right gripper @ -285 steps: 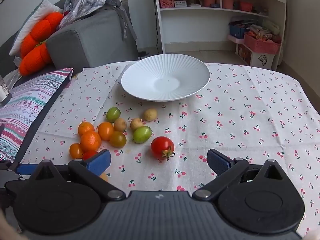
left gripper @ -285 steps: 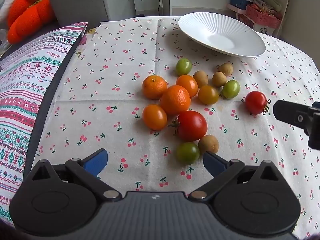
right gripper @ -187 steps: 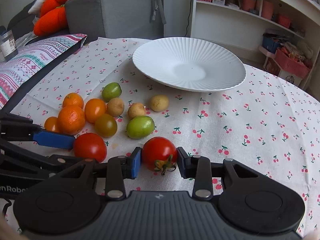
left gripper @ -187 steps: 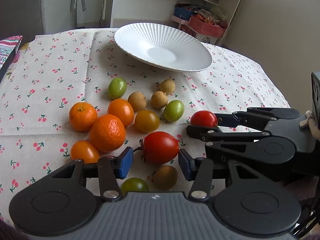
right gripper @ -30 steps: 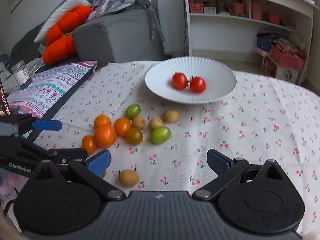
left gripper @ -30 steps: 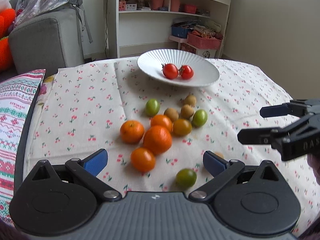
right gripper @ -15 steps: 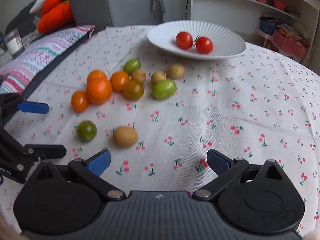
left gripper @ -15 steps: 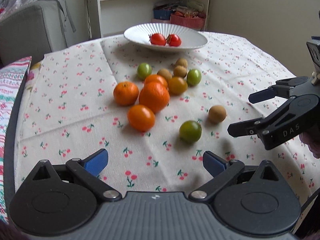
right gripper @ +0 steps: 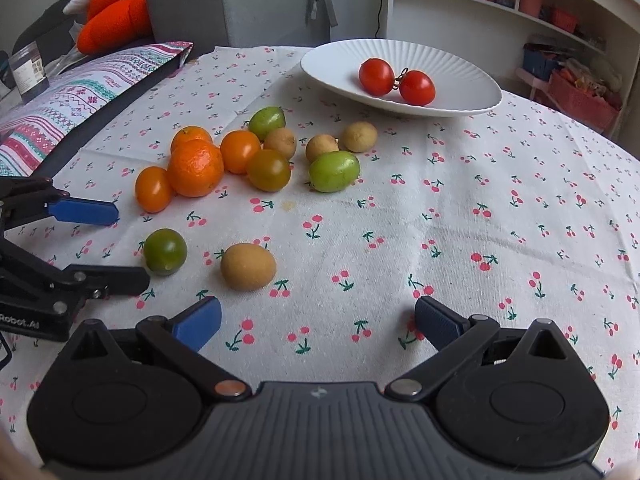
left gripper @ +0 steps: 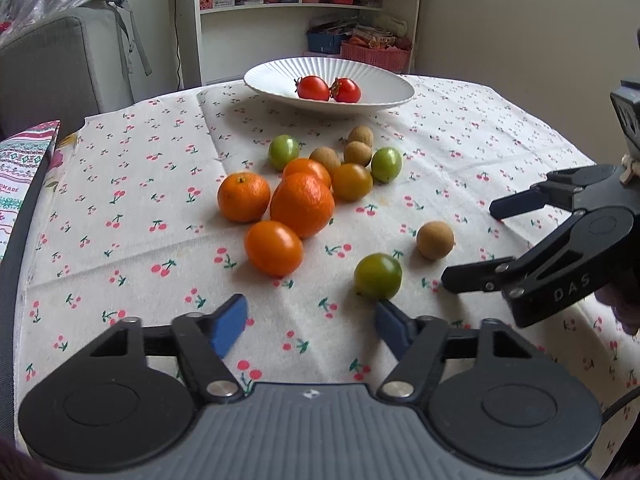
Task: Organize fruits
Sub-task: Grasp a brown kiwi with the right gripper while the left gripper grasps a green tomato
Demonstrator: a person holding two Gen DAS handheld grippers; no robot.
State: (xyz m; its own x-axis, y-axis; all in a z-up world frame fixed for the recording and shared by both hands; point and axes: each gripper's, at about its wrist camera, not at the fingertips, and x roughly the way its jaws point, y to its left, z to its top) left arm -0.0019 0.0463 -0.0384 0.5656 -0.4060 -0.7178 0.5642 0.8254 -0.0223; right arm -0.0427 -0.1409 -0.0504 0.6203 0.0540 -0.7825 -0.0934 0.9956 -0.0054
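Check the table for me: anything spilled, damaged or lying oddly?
Nothing damaged. A faint yellowish stain marks the tablecloth near the fruit pile, and a green tomato and a brown fruit sit apart from it.

Your left gripper (left gripper: 310, 322) hides the near edge of the bench (left gripper: 120, 184), and its right finger tip covers the foot of the dark green tomato (left gripper: 377, 276). In the fruit cluster, the large mandarin (left gripper: 302, 205) blocks part of the orange tomato (left gripper: 307, 171) behind it. The right gripper (left gripper: 468, 242) runs off the picture's right edge. On the shelf (left gripper: 304, 4), the small items are too small to tell apart. The striped cushion (right gripper: 76, 100) is cut off at the left.
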